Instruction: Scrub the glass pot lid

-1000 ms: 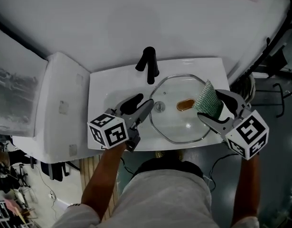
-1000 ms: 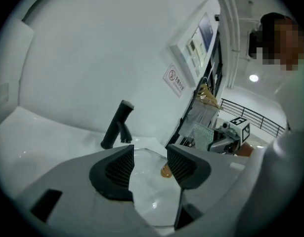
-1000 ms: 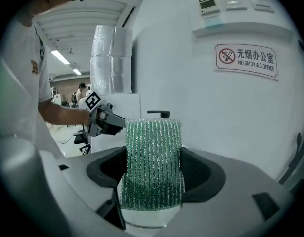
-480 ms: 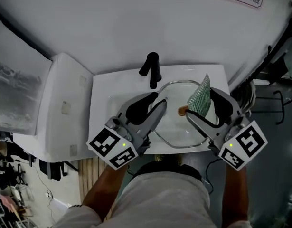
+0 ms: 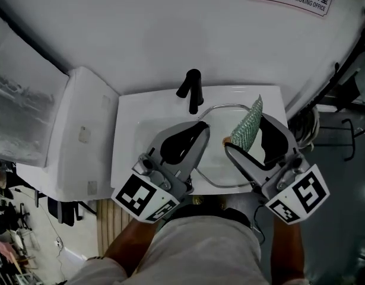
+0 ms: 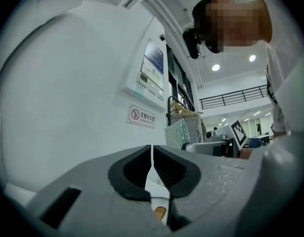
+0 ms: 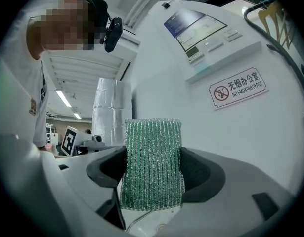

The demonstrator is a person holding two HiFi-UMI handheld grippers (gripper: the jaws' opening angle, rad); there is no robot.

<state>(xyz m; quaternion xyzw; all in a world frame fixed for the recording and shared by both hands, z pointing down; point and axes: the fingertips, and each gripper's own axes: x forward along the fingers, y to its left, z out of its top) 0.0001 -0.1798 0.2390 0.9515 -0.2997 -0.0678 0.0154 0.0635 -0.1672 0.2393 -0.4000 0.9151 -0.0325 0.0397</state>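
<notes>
My left gripper (image 6: 152,154): jaws just closing together, empty. My right gripper (image 5: 246,134): clamps green scouring pad (image 7: 152,164); glass lid (image 5: 213,170) below.

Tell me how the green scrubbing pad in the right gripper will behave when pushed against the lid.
Probably soft: the green pad is a thin knit mesh, though it stands upright unsupported beyond the right gripper, so it has some spring. Likely light, given its open weave. Its rough, glittery texture should drag rather than slide on the glass lid.

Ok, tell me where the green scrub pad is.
Head view, right side: the green scrub pad is clamped in the right hand-held gripper, over the sink.
</notes>
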